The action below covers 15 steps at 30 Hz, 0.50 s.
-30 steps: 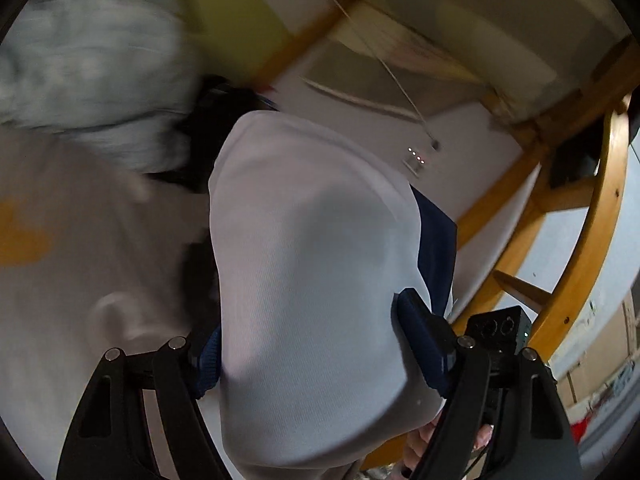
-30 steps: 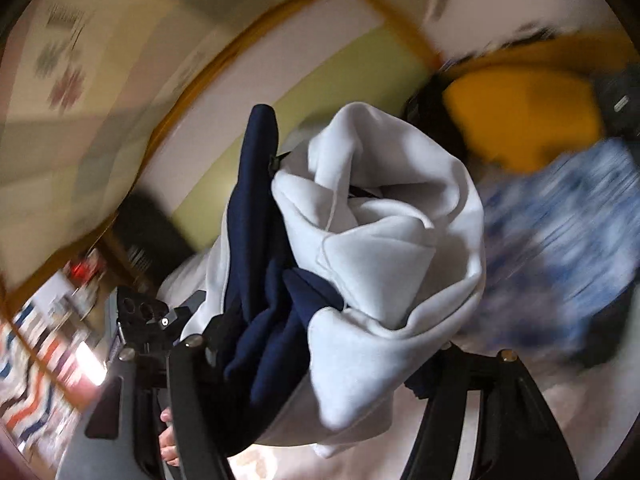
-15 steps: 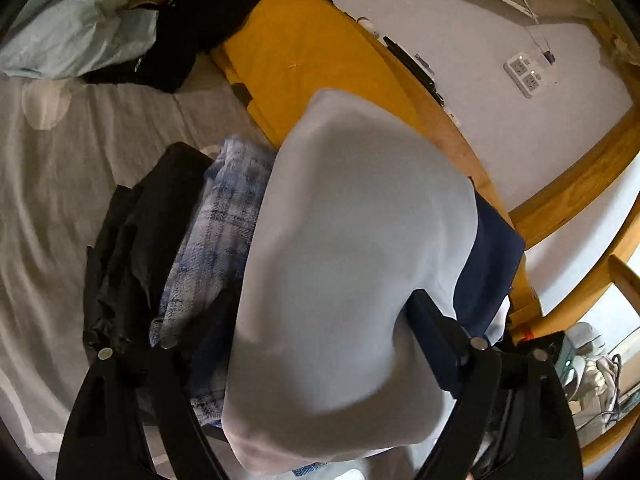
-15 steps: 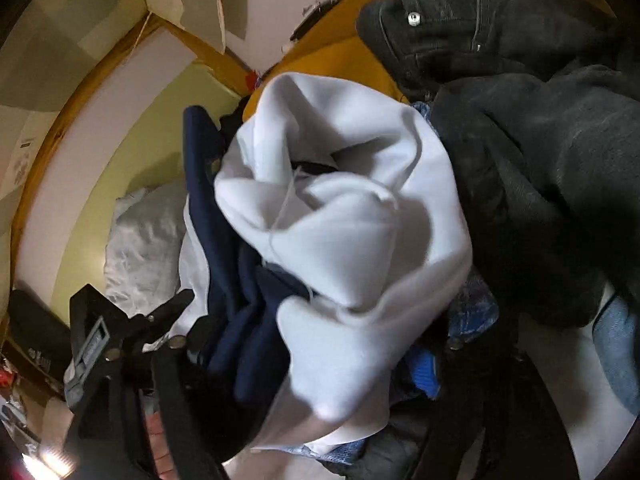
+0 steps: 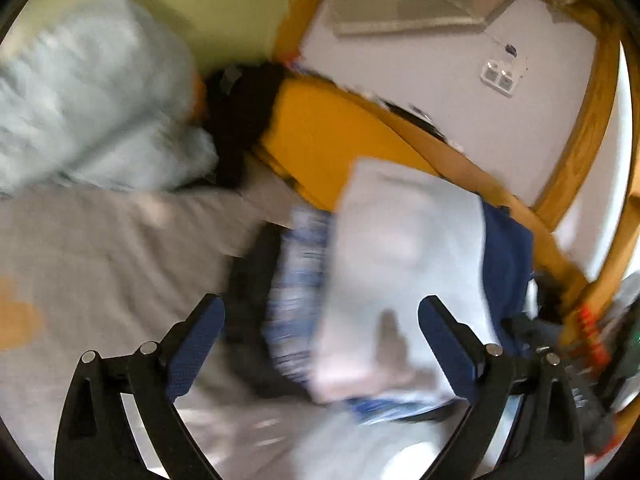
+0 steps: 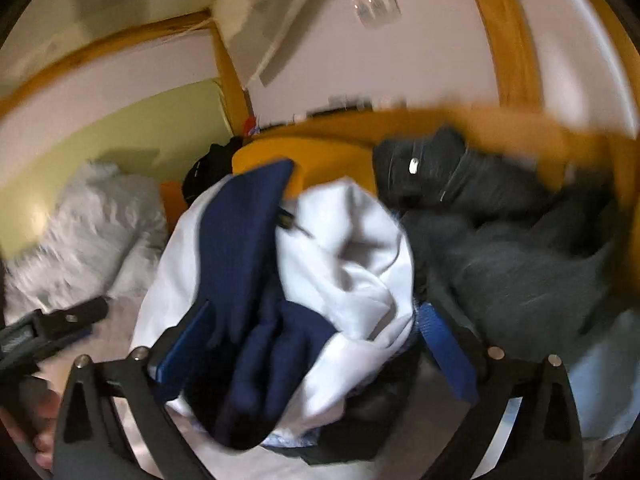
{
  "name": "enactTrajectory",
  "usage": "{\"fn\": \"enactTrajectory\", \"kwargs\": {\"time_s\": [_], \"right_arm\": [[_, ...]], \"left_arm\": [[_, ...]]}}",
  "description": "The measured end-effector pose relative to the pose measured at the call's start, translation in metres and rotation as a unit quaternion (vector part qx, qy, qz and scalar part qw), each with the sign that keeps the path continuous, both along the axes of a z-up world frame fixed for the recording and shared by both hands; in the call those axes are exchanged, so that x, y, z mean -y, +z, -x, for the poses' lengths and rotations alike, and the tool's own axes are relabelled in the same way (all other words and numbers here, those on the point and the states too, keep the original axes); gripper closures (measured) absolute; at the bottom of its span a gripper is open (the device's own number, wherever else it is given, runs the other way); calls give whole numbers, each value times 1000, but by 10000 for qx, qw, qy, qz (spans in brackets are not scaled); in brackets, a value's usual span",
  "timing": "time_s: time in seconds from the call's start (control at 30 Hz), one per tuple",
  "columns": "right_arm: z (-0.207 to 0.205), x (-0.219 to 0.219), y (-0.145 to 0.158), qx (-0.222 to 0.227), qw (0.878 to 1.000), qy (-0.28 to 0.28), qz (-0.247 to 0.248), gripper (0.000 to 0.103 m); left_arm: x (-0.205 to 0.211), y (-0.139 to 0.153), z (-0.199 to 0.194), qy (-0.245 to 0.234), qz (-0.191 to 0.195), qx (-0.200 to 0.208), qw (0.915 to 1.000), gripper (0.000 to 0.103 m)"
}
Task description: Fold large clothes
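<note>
Both jaws opening: left tool point(image 5: 320, 320) clear of cloth, right tool point(image 6: 312, 320) spread around the white and navy sweatshirt point(image 6: 344, 256), pads apparently off it. Bundle resting on the pile of folded clothes point(image 5: 296, 280) on the bed point(image 5: 100, 248). Could slump and unroll, loosely bunched on an uneven pile. From the left, a flat white top face; from the right only, navy folds, dark jeans point(image 6: 460, 168).
</note>
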State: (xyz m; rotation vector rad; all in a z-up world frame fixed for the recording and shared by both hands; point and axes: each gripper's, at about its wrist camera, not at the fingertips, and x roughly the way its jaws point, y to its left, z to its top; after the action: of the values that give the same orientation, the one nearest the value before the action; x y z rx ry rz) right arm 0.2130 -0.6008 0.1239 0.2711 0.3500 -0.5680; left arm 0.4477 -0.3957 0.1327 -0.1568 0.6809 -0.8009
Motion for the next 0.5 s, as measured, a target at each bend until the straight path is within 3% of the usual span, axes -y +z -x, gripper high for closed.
{"fn": "enactTrajectory", "kwargs": {"time_s": [0.17, 0.27, 0.37, 0.5], "right_arm": [[27, -63, 3, 253, 9966, 773, 141, 0], [35, -94, -6, 326, 9937, 1067, -63, 0], [45, -127, -23, 231, 9920, 1237, 74, 0], [53, -177, -39, 176, 9872, 1535, 385, 0]], "left_arm": [[-70, -3, 50, 686, -70, 640, 9956, 4], [-121, -2, 96, 1209, -13, 1378, 9831, 0], [-159, -5, 134, 1330, -319, 1917, 9719, 0], [-200, -26, 159, 1589, -731, 1970, 9647, 0]]}}
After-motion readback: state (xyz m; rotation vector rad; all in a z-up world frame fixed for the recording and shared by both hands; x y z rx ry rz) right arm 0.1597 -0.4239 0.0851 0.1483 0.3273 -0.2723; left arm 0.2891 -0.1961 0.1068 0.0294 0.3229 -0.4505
